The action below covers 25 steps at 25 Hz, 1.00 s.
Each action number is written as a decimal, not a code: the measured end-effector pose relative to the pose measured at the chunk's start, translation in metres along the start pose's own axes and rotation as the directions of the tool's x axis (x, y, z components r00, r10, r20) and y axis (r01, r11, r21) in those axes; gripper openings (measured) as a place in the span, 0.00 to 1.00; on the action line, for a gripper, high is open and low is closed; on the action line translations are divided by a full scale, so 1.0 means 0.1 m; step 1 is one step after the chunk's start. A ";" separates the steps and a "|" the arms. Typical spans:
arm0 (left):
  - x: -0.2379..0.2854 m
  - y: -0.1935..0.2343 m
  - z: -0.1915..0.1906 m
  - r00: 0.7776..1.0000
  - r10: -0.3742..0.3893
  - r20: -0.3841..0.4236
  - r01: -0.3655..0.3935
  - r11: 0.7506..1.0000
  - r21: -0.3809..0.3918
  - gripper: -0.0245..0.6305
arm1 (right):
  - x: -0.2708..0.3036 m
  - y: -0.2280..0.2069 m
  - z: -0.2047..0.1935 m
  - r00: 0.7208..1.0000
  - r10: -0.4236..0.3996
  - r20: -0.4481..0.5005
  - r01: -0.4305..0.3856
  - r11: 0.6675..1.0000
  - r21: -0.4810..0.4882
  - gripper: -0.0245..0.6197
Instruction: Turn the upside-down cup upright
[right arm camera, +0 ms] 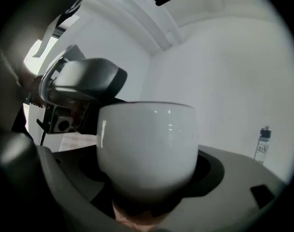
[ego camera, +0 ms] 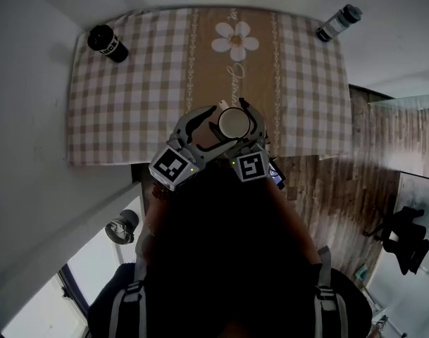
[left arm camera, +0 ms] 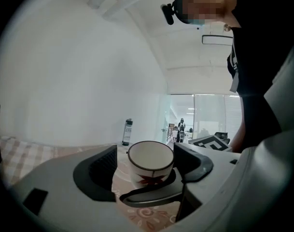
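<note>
Office with glass partitions (left arm camera: pixel 209 115), plank floor (ego camera: pixel 334 189)

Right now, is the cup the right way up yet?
Yes, done: the cup is mouth-up. In hand: the right gripper clasps it, while the left gripper is open, clear of its sides. Left: leave it resting on the checked tablecloth and let go.

White walls (ego camera: pixel 31 83); wood-plank floor (ego camera: pixel 327 189); checked tablecloth (ego camera: pixel 129 104) with a daisy print.
</note>
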<state>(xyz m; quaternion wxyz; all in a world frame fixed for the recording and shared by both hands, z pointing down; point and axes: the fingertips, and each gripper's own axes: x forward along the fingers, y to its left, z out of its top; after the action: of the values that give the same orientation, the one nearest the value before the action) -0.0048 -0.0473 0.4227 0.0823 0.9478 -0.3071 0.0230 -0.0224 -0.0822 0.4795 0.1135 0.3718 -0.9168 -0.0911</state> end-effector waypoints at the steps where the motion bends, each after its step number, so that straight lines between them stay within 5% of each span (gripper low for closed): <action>1: 0.03 -0.01 -0.02 1.000 -0.004 0.007 0.004 1.000 -0.009 0.63 | 0.01 -0.02 -0.01 1.000 -0.008 -0.001 0.008 1.000 0.007 0.68; 10: 0.17 -0.08 -0.11 0.999 -0.014 -0.044 0.014 1.000 -0.014 0.69 | -0.04 -0.01 0.02 1.000 -0.010 -0.014 0.010 1.000 0.003 0.68; 18: 0.23 0.07 -0.38 0.989 0.033 -0.147 -0.025 0.998 0.054 0.69 | 0.07 0.02 -0.16 0.995 -0.054 -0.083 0.045 0.994 -0.100 0.68; 25: 0.24 0.00 -0.31 0.990 0.054 -0.128 -0.044 0.996 0.083 0.61 | 0.05 -0.02 -0.14 0.994 -0.066 -0.083 0.058 0.993 -0.103 0.68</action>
<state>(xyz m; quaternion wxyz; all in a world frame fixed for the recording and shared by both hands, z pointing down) 0.0146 -0.0557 0.4558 0.0634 0.9390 -0.3231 0.0991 -0.0204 -0.0884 0.4927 0.1686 0.3976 -0.8933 -0.1247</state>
